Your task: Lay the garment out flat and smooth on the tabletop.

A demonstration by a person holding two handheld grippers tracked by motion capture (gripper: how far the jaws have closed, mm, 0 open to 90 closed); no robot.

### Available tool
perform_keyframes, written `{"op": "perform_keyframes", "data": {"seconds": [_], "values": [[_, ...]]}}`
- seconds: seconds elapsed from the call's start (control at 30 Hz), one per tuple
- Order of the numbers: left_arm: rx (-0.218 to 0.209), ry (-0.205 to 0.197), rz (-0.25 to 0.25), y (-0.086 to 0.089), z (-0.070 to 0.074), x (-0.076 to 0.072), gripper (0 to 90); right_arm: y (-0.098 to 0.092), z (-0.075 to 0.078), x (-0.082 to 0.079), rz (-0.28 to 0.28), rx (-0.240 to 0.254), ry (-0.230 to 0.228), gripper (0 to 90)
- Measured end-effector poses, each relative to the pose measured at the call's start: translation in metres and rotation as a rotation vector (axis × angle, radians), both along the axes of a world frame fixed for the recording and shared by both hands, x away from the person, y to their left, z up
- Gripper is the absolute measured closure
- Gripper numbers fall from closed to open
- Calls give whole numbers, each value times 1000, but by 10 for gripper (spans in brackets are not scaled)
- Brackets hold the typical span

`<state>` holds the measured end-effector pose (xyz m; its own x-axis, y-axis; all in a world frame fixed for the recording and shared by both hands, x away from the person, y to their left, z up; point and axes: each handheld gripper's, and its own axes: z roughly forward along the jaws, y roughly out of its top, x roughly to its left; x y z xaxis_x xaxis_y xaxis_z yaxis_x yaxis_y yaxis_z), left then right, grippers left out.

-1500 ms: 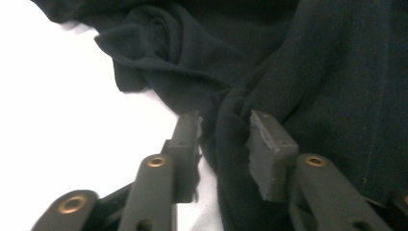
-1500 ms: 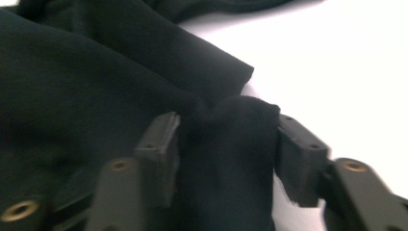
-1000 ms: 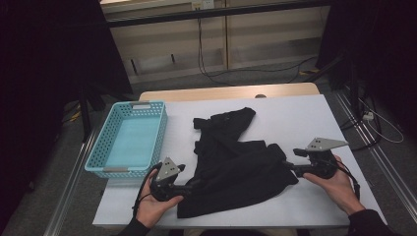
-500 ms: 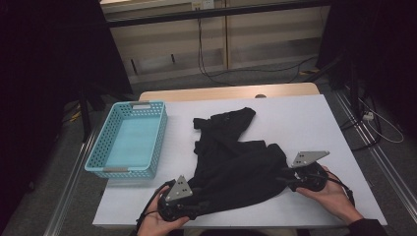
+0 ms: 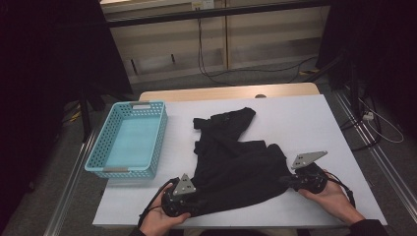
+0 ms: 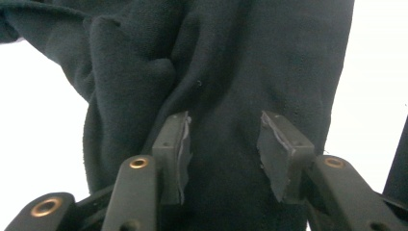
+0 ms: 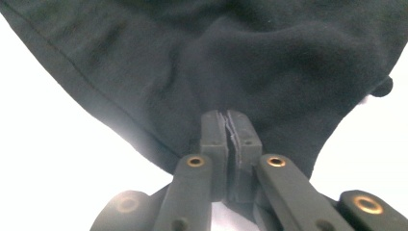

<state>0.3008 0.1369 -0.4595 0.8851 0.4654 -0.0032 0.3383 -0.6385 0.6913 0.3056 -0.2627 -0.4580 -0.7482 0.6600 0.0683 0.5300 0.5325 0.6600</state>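
A black garment [image 5: 236,157] lies crumpled on the white table [image 5: 305,123]. My left gripper [image 5: 198,203] is at its near left hem. In the left gripper view the jaws [image 6: 223,139] stand apart over the cloth [image 6: 250,62]. They have just been closing, and the pads do not press the fabric. My right gripper [image 5: 286,180] is at the garment's right edge. Its jaws [image 7: 230,127] have just closed and pinch a fold of the cloth [image 7: 269,57].
A light blue plastic basket [image 5: 125,171] stands empty at the table's left side. Bare white table surface lies behind and to the right of the garment. The table's near edge runs just under both hands. Cables lie on the floor beyond the table.
Both hands came nearer to the table's front edge, the left one also a little rightward onto the hem. The right jaws have shut on the garment's edge.
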Motion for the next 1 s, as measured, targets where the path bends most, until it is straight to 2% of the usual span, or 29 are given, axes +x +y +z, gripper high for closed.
{"op": "perform_keyframes", "data": {"seconds": [0.07, 0.13, 0.2, 0.23, 0.3, 0.4, 0.47, 0.5, 0.53, 0.57, 0.6, 0.63, 0.77, 0.83, 0.93, 1.0], "values": [[-8, 3, 4, 0, -1, 0, 573, 1, 1, -5, 16, -21, -10, 881], [-12, 11, 6, 1, -1, 0, 596, 1, 2, -7, 22, -21, -9, 881], [1, 19, -1, 1, 0, 0, 678, 0, 2, -13, 35, -18, -5, 882], [-5, 33, -12, 2, 1, -1, 772, 0, 2, -20, 37, -19, -4, 883], [0, 43, -23, 2, 1, -2, 887, -1, 2, -25, 46, -23, -3, 883], [16, 29, -26, 1, 3, -4, 898, -1, 3, -33, 53, -25, -5, 882], [22, 38, -33, 4, 4, -6, 900, 0, 3, -41, 74, -28, -1, 883], [17, 58, -39, 8, 6, -7, 900, 1, 3, -43, 87, -27, 2, 883], [17, 58, -39, 8, 6, -7, 900, 2, 3, -46, 98, -24, 6, 883], [-7, 68, -50, 11, 9, -9, 900, 4, 3, -48, 108, -25, 6, 883], [-7, 68, -50, 11, 9, -9, 900, 4, 3, -48, 108, -25, 6, 883], [-23, 76, -59, 13, 10, -12, 900, 7, 3, -53, 131, -25, 7, 883], [-20, 77, -75, 17, 12, -20, 900, 10, 4, -57, 150, -23, 12, 883], [-31, 87, -76, 21, 13, -24, 900, 15, 4, -64, 183, -24, 14, 882], [-43, 96, -76, 24, 13, -26, 900, 22, 4, -70, 206, -28, 8, 882], [-35, 110, -78, 24, 13, -24, 900, 25, 4, -72, 213, -27, 8, 882]]}}
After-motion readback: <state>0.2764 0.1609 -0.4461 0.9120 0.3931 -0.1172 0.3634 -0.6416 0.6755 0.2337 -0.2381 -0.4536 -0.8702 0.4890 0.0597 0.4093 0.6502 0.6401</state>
